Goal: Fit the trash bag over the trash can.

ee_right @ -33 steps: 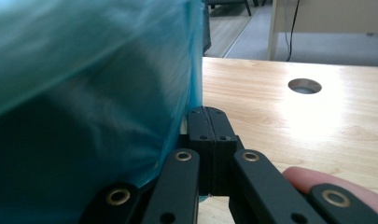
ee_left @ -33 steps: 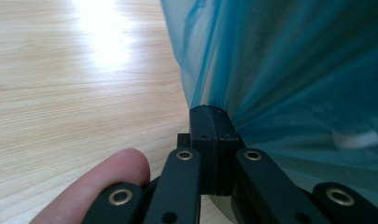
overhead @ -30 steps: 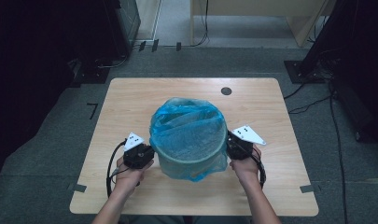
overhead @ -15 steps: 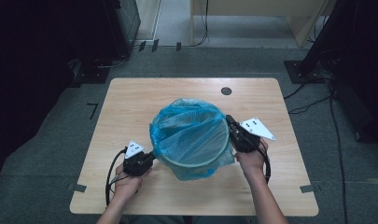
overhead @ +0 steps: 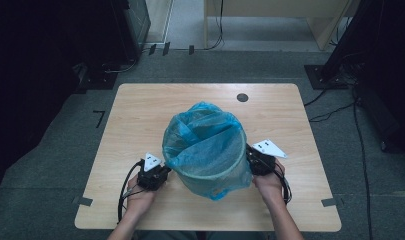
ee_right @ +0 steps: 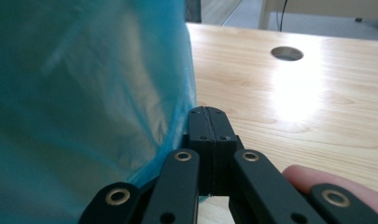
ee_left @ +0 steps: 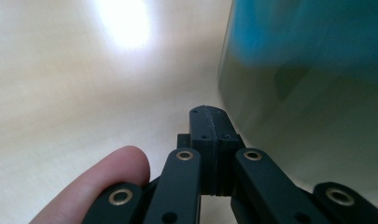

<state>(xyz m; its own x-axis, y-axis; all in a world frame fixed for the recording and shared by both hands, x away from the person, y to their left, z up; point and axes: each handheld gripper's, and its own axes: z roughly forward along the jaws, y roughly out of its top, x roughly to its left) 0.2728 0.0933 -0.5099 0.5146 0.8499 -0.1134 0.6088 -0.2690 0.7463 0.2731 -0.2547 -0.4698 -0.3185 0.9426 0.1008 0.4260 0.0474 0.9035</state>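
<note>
Evidently braced from both sides, the lined bin (overhead: 207, 150) sits mid-worktop (overhead: 140, 110); left gripper (overhead: 162, 173) and right gripper (overhead: 251, 161), fingers pressed together and empty, flank its wall to steady it.

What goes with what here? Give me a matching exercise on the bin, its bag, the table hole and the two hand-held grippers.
1. bin
2. bag
3. hole
4. left hand-held gripper
5. right hand-held gripper

a. blue, lining the bin
b. jaws shut, at the bin's right side
c. far edge of the table
d. jaws shut, at the bin's left side
e. between both grippers

Pairs: 1-e, 2-a, 3-c, 4-d, 5-b
</note>
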